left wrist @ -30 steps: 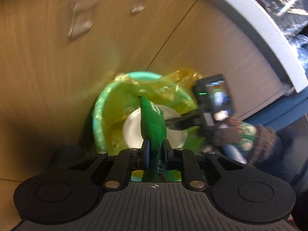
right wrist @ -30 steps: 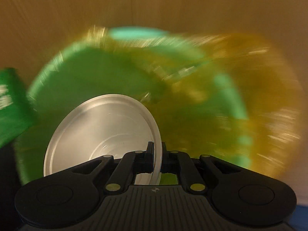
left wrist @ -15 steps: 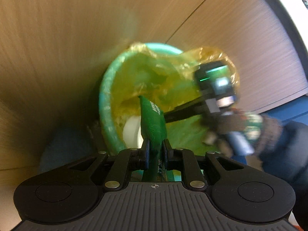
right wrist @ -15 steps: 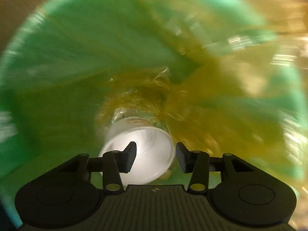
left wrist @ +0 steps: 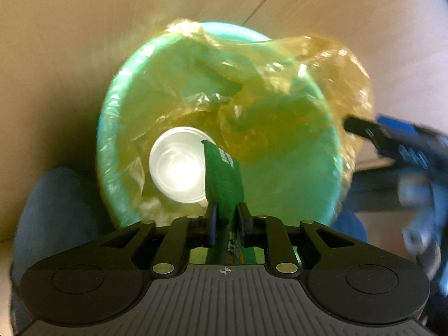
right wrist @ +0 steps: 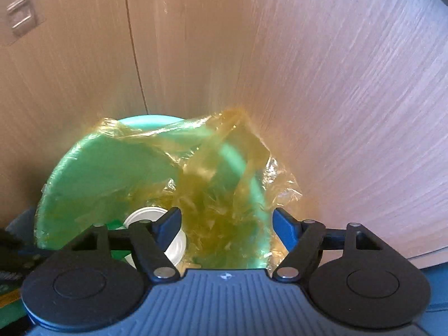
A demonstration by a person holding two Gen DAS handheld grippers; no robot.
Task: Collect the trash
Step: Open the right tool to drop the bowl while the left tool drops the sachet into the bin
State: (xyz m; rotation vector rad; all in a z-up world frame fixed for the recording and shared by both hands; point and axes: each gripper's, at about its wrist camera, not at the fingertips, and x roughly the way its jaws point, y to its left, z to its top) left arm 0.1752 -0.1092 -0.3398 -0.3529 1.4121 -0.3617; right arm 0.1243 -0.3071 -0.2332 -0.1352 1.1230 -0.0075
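Observation:
A green bin [left wrist: 117,117] lined with a yellow plastic bag [left wrist: 322,64] stands against a wooden cabinet. A white plastic cup [left wrist: 176,168] lies inside the bin. My left gripper [left wrist: 226,215] is shut on a green snack wrapper [left wrist: 224,179] and holds it over the bin's opening. My right gripper [right wrist: 226,221] is open and empty, raised above the near rim of the bin [right wrist: 84,168]; the cup [right wrist: 151,218] shows below its left finger. The right gripper also appears blurred at the right in the left wrist view [left wrist: 392,145].
Wooden cabinet doors [right wrist: 308,70] rise right behind the bin, with a clear hook [right wrist: 19,19] stuck at upper left. A blue floor [left wrist: 56,210] lies around the bin's base.
My right gripper opened and let the white cup drop into the bin, then pulled up and back out of it. My left gripper moved over the bin with the wrapper.

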